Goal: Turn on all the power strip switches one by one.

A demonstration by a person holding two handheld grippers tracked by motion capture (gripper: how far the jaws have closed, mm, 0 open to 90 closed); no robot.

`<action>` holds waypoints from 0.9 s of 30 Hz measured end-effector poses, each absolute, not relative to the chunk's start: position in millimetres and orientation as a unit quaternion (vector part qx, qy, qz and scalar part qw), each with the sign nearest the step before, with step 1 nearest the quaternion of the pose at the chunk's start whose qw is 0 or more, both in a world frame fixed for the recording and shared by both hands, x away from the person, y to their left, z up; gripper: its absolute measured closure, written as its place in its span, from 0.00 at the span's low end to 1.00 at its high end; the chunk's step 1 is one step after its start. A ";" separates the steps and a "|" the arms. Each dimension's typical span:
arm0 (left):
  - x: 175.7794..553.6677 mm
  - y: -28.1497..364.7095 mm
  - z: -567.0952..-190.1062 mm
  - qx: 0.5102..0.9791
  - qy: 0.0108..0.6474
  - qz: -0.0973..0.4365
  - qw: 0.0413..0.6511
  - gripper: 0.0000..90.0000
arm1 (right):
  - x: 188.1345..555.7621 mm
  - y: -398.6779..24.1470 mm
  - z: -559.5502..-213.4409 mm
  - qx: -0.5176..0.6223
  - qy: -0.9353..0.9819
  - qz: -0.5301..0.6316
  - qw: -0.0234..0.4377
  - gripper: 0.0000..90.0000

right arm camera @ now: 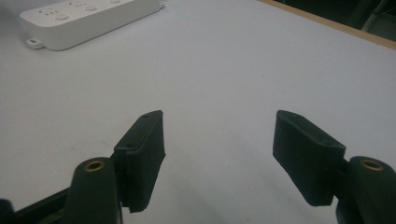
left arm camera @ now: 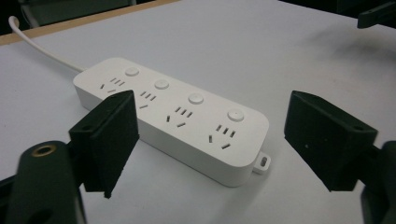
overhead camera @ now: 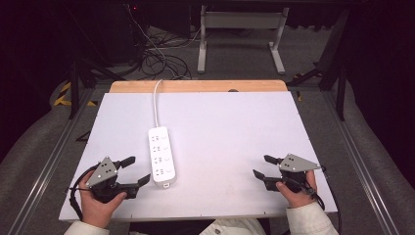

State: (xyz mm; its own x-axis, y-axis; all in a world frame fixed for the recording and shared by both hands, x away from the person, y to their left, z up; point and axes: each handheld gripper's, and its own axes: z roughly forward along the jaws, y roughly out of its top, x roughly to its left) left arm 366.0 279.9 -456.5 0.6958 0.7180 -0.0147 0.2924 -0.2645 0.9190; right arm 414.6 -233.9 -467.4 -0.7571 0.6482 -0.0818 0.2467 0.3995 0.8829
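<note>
Power strip: the white power strip [overhead camera: 162, 155] lies flat on the white table [overhead camera: 235, 147], left of the middle, its long side running away from me; its cord [overhead camera: 157, 105] leaves the far end toward the wooden edge.
Strip detail: my left gripper view shows 4 socket groups, each with 1 round button [left arm camera: 161, 84], and a small mounting tab at the near end.
My left gripper: my left gripper [overhead camera: 133, 172] sits low at the near left of the table, just beside the strip's near end, apart from it; jaws spread wide, nothing between them, nothing held.
My right gripper: my right gripper [overhead camera: 263, 166] rests near the right edge, well apart from the strip; jaws wide as well, bare table between them, nothing held.
Seen from the right: the strip's near end [right arm camera: 88, 18] shows far off at the upper left of my right gripper view.
Step in hand: I judge this the approach, with my left tool lined up on the strip and no contact made.
Next move: I expect to bring my left jaws forward over the strip's near end, or tip 1 jaw down onto a button; either way I need to square up to the body first.
Care: the strip is light and smooth, so a push from 1 side would likely slide it.
</note>
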 end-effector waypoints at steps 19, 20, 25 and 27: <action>365.1 285.5 -451.3 0.766 0.328 0.218 0.509 0.24 | 413.5 -229.4 -469.1 0.269 0.814 0.469 0.213 0.36; 364.9 285.2 -450.7 0.769 0.324 0.225 0.502 0.25 | 413.6 -229.5 -469.2 0.269 0.814 0.469 0.213 0.36; 363.8 284.5 -448.5 0.771 0.324 0.225 0.500 0.28 | 413.8 -229.6 -469.3 0.270 0.814 0.469 0.213 0.36; 363.4 284.5 -447.4 0.770 0.326 0.215 0.504 0.31 | 413.8 -229.5 -469.4 0.270 0.814 0.468 0.213 0.36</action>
State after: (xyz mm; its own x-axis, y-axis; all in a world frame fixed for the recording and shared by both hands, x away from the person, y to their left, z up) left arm 363.4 284.5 -447.4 0.6949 0.7191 0.0027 0.2848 -0.2787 0.9172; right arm 413.8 -229.5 -469.4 -0.7634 0.6390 -0.0944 0.2404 0.4167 0.8767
